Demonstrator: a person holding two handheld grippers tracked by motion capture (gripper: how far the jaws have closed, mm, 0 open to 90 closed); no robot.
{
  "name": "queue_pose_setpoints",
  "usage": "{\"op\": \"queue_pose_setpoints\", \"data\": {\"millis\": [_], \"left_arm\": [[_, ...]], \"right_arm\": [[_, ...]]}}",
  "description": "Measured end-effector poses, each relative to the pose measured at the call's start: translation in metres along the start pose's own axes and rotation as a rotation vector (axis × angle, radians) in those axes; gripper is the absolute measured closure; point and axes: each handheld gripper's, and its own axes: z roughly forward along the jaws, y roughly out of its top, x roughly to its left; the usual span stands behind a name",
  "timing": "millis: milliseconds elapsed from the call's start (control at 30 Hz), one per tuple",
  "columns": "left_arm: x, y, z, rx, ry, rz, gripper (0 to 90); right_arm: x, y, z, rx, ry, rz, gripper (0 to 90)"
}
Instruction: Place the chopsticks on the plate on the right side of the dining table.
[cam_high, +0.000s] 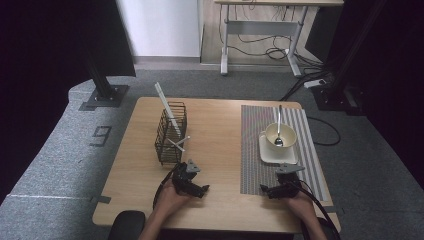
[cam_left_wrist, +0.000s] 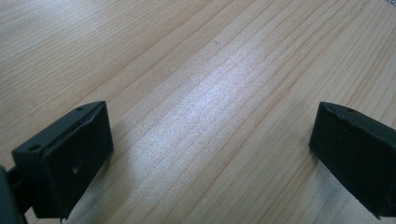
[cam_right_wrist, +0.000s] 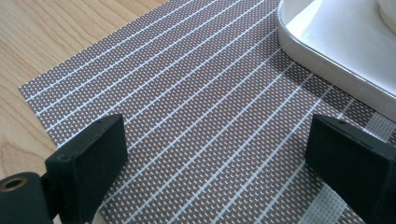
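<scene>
High view: right gripper (cam_high: 278, 186), jaws wide and empty, just short of the plate (cam_high: 266, 152); left gripper (cam_high: 195, 184) likewise wide.

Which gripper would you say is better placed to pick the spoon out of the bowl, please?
Probably the right gripper: it rests open on the striped placemat just before the plate holding the bowl and spoon. The left gripper sits near the wire basket.

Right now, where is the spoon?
In the high view the spoon stands in the cream bowl on the square plate, on the striped placemat at the table's right, just beyond the right gripper.
</scene>
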Motion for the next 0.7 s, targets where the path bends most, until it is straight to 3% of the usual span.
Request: {"op": "queue_pose_setpoints", "data": {"millis": [467, 700], "left_arm": [[0.000, 0.000, 0.000, 0.000, 0.000, 0.000, 0.0], [0.000, 0.000, 0.000, 0.000, -0.001, 0.000, 0.0]], "right_arm": [[0.000, 0.005, -0.005, 0.020, -0.011, 0.008, 2.5], [0.005, 0.018, -0.009, -0.003, 0.029, 0.010, 2.4]]}}
